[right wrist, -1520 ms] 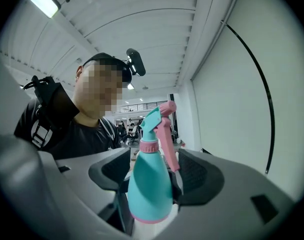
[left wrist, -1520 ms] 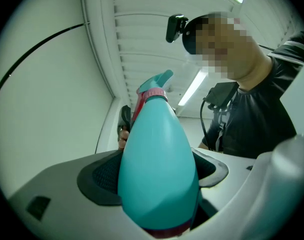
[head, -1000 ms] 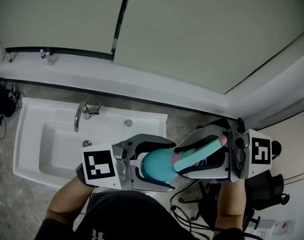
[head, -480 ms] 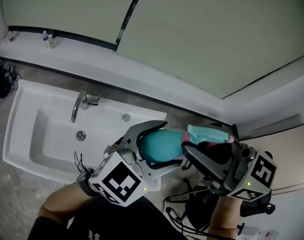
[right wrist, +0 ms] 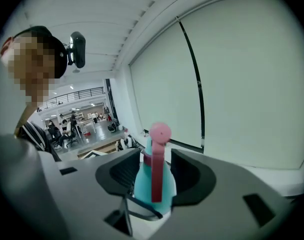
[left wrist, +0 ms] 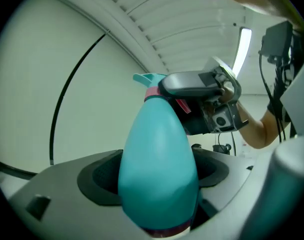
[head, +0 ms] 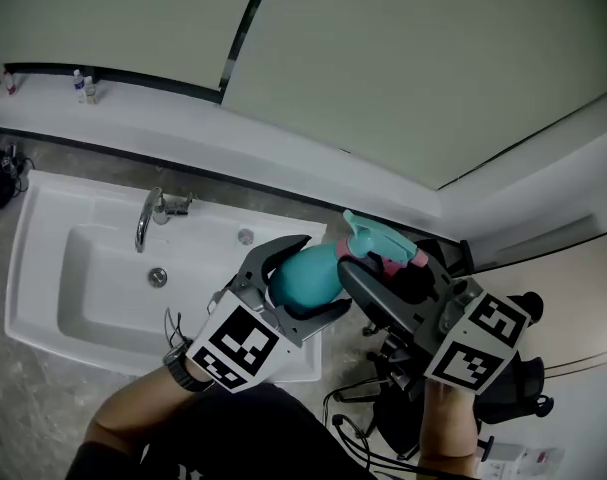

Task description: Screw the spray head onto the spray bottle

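Observation:
A teal spray bottle (head: 301, 274) lies about level in front of me, with my left gripper (head: 321, 276) shut on its round body. In the left gripper view the bottle (left wrist: 159, 169) fills the space between the pads. The teal spray head (head: 375, 240), with a pink collar and trigger, sits at the bottle's neck. My right gripper (head: 378, 263) is shut on it, and its jaws have just been opening a little with the head still between them. In the right gripper view the pink trigger (right wrist: 157, 164) stands upright between the pads.
Below left is a white sink (head: 43, 268) with a chrome faucet (head: 148, 218). Small bottles (head: 83, 85) stand on the ledge behind it. Cables and a black chair base (head: 388, 408) lie on the floor at right. Pale blinds cover the wall ahead.
Both grippers have swung and sunk with the bottle and head. The right gripper has rolled, so its marker cube now sits lower right. The left marker cube now faces the camera.

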Action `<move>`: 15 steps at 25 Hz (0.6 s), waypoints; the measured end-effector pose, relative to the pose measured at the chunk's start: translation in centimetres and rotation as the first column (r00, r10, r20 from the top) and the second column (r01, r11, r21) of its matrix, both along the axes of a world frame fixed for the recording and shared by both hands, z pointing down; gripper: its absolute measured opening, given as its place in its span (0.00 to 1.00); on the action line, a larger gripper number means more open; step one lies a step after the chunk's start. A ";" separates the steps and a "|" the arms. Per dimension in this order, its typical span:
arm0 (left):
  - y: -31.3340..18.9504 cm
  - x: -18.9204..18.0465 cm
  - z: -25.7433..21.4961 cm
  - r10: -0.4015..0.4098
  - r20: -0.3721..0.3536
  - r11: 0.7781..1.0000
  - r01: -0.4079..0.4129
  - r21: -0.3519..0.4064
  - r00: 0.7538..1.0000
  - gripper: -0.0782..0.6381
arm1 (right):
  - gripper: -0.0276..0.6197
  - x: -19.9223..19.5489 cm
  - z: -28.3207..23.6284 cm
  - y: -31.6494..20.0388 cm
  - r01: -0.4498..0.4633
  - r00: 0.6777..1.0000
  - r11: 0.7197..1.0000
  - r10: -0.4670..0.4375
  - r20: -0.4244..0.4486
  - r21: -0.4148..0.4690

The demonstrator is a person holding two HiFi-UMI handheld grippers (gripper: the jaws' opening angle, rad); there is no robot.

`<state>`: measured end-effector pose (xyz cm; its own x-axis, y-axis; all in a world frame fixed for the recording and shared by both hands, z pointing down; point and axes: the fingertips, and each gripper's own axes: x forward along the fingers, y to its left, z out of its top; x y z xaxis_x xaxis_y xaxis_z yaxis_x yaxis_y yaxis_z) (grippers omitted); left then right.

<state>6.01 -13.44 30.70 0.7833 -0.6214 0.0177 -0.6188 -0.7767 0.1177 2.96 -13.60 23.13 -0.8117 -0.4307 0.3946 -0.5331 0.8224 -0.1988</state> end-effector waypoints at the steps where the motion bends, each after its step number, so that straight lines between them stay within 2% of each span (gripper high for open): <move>1: 0.0 -0.3 -0.3 0.013 -0.021 1.000 -0.014 -0.006 1.000 0.67 | 0.31 0.1 -0.2 0.2 0.004 1.000 1.000 -0.004 0.015 -0.004; 6: -0.6 -1.2 -0.6 0.029 -0.051 0.998 -0.032 -0.055 0.998 0.67 | 0.31 1.5 -1.3 2.2 0.025 0.999 1.000 -0.026 0.031 0.018; 11: -2.4 -0.9 -0.2 0.046 -0.043 0.993 -0.050 -0.106 0.998 0.67 | 0.31 0.5 -1.5 2.2 0.108 0.994 0.992 -0.108 -0.009 0.060; 13: -2.6 -0.2 -0.5 0.081 -0.071 0.987 -0.089 -0.130 0.994 0.67 | 0.31 0.6 -1.7 2.2 0.157 0.988 0.985 -0.157 -0.008 0.067; 15: -1.5 0.0 -0.9 0.135 -0.131 0.977 -0.154 -0.147 0.982 0.67 | 0.31 1.1 -2.3 3.6 0.210 0.977 0.973 -0.212 0.011 0.096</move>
<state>6.05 -14.92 29.83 0.8669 -0.4985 0.0058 -0.4755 -0.8232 0.3102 4.07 -10.03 20.79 -0.8960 -0.2830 0.3422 -0.3419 0.9314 -0.1249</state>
